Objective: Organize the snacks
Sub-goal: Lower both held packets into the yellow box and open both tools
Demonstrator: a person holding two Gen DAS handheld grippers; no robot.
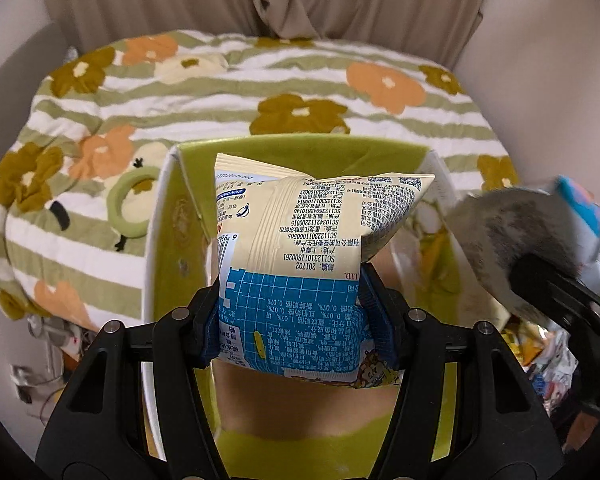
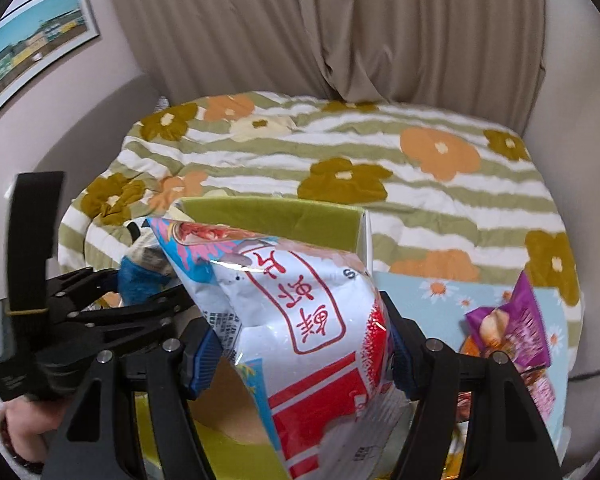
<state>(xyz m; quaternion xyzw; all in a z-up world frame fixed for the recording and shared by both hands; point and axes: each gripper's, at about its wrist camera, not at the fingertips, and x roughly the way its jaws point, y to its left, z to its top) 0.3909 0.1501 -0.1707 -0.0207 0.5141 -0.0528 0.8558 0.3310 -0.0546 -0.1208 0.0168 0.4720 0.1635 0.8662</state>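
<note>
the left gripper [image 1: 296,312] is closed partway on a cream-and-blue snack bag [image 1: 300,248], its blue pads pressing the bag's lower sides, and it holds the bag just above the open green box [image 1: 168,240] that lies straight ahead of and below its fingers. the right gripper [image 2: 300,356] is likewise clamped on a white-and-red snack bag [image 2: 308,320], gripped across its width, with the same box just ahead of it and to its left.

both bags look light, puffed with air and made of thin glossy film, so they will likely crumple and slide if pinched hard; the contents are probably brittle. the safest hold seems to be across the flat body or near the crimped seam, as now, with gentle pressure.

the box is stiff card, green inside with pale outer walls, and sits on a soft quilt [image 1: 320,92] with green stripes and padded orange and brown flowers, a yielding base that may let the box tip. to the right gripper's right, a purple snack packet [image 2: 516,320], shiny and creased, lies on a light blue floral cloth [image 2: 420,284]. beige curtains [image 2: 340,32] hang in folds beyond the bed.
</note>
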